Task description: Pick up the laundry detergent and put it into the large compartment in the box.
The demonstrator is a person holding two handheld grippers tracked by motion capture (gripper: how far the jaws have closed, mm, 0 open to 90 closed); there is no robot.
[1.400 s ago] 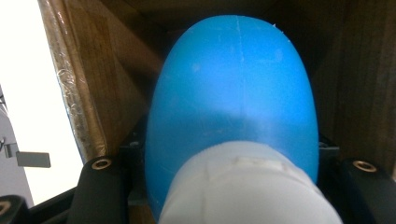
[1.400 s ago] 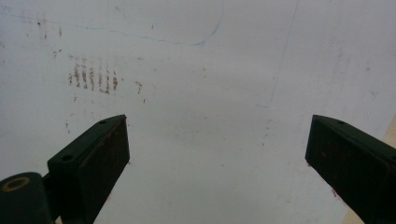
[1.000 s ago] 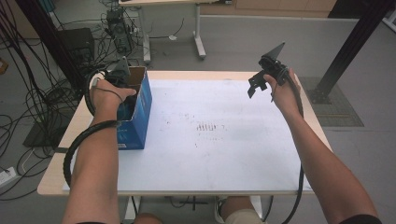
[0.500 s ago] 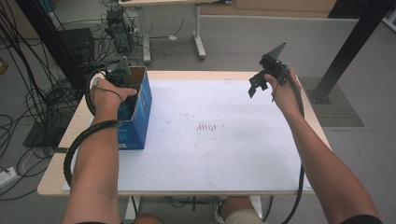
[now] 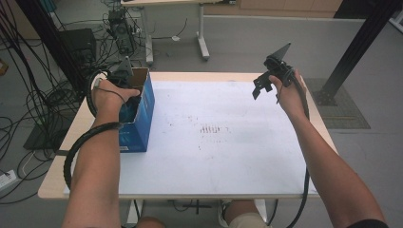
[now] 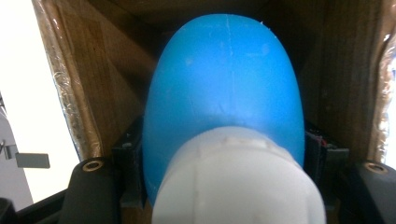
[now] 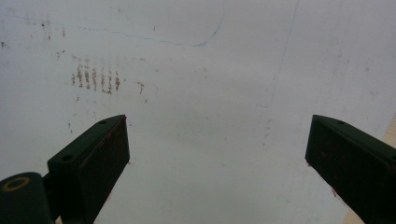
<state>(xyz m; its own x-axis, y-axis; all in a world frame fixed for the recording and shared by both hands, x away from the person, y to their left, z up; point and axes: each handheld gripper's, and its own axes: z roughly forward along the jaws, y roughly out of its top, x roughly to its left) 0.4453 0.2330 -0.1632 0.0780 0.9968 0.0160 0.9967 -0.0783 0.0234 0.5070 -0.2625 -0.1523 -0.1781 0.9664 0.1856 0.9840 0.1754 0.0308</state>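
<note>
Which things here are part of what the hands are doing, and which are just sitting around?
Part of the job:
blue bottle, gripped at its sides inside the box
blue cardboard box on the table's left side
left gripper, reaching into the box

Just around:
right gripper, open, held above the table
white table with brown smudges
cables on the floor

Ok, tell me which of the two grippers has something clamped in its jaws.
The left gripper, down inside the blue box, is shut on a blue bottle with a white cap. The right gripper hangs open above the white table.
</note>
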